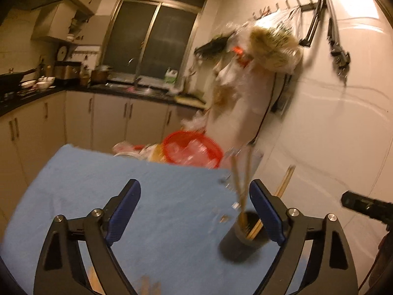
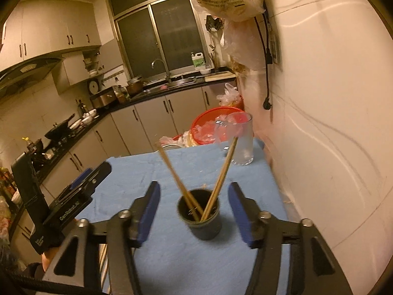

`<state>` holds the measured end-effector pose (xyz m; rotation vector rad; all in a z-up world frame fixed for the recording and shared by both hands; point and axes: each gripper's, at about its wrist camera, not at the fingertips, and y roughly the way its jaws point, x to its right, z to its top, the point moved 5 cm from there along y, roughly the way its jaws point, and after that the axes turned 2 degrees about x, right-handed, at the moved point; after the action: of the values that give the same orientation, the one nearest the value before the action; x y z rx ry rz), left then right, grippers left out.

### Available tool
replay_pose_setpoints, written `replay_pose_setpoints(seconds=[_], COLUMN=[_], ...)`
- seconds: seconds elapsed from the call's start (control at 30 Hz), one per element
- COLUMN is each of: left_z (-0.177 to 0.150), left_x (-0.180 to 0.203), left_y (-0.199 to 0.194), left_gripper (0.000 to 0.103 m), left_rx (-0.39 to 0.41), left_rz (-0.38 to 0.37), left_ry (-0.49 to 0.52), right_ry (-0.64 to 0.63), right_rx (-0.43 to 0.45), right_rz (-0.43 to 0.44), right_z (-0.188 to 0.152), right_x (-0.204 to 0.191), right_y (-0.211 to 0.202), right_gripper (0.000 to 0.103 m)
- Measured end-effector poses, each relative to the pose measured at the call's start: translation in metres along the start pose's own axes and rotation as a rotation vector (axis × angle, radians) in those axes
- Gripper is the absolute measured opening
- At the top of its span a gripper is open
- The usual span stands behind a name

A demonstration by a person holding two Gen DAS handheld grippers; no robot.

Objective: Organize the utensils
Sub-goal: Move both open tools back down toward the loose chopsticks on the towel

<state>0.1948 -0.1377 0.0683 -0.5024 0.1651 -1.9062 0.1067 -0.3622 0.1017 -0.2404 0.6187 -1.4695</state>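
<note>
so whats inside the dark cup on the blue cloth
Wooden chopsticks stand in the dark cup, leaning apart in two bundles. Something metal glints low inside, too blurred to name. The cup's bottom is hidden.

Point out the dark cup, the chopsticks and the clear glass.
dark cup (image 2: 205, 228): right wrist view, on its front wall.
chopsticks (image 2: 221, 179): right wrist view, on the right-leaning pair's shaft.
clear glass (image 2: 243, 147): right wrist view, on its side wall.

The cloth (image 2: 172, 167) is plain light blue. The cup (image 2: 200, 217) is dark, its chopsticks (image 2: 222, 172) tan; the basin (image 2: 208, 125) is red.
</note>
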Motion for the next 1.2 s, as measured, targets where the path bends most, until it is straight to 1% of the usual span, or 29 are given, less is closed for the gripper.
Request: replay_pose_setpoints(seconds=[0.03, 0.1, 0.23, 0.3, 0.33, 0.43, 0.5, 0.57, 0.63, 0.8, 0.9, 1.0, 1.07, 1.2], left_z=[-0.007, -0.017, -0.039, -0.053, -0.063, -0.090, -0.104, -0.116, -0.124, -0.136, -0.139, -0.141, -0.141, -0.139], left_x=[-0.010, -0.026, -0.062, -0.079, -0.092, -0.122, -0.136, -0.149, -0.153, -0.146, -0.136, -0.130, -0.130, -0.136], left_y=[-0.008, -0.020, -0.049, -0.064, -0.073, -0.092, -0.100, -0.107, -0.110, -0.106, -0.092, -0.076, -0.064, -0.046], left_gripper=[0.089, 0.089, 0.090, 0.090, 0.090, 0.090, 0.090, 0.090, 0.090, 0.090, 0.090, 0.090, 0.090, 0.090], left_rx=[-0.023, -0.053, -0.103, -0.116, -0.124, -0.160, -0.177, -0.195, -0.207, -0.246, -0.284, -0.321, -0.342, -0.371], left_rz=[0.017, 0.052, 0.131, 0.165, 0.186, 0.220, 0.237, 0.263, 0.277, 0.262, 0.240, 0.221, 0.210, 0.188], left_ry=[0.007, 0.016, 0.017, -0.006, -0.036, -0.114, -0.144, -0.147, -0.131, -0.063, -0.025, 0.034, 0.069, 0.100], right_ry=[0.008, 0.014, -0.007, -0.020, -0.029, -0.055, -0.054, -0.046, -0.046, -0.061, -0.075, -0.082, -0.084, -0.088], right_rx=[0.001, -0.009, -0.062, -0.078, -0.084, -0.100, -0.120, -0.154, -0.185, -0.226, -0.231, -0.227, -0.227, -0.231], right_rz=[0.010, 0.015, 0.040, 0.049, 0.052, 0.044, 0.048, 0.058, 0.065, 0.081, 0.082, 0.080, 0.078, 0.076], right_z=[-0.007, -0.019, -0.050, -0.063, -0.068, -0.088, -0.102, -0.116, -0.131, -0.151, -0.152, -0.152, -0.152, -0.153], right_x=[-0.003, -0.007, -0.025, -0.032, -0.035, -0.039, -0.041, -0.045, -0.050, -0.059, -0.063, -0.065, -0.066, -0.067], right_y=[-0.001, 0.001, 0.013, 0.017, 0.019, 0.028, 0.034, 0.041, 0.049, 0.057, 0.059, 0.057, 0.057, 0.058], right_gripper=[0.073, 0.074, 0.074, 0.074, 0.074, 0.074, 0.074, 0.074, 0.074, 0.074, 0.074, 0.074, 0.074, 0.074])
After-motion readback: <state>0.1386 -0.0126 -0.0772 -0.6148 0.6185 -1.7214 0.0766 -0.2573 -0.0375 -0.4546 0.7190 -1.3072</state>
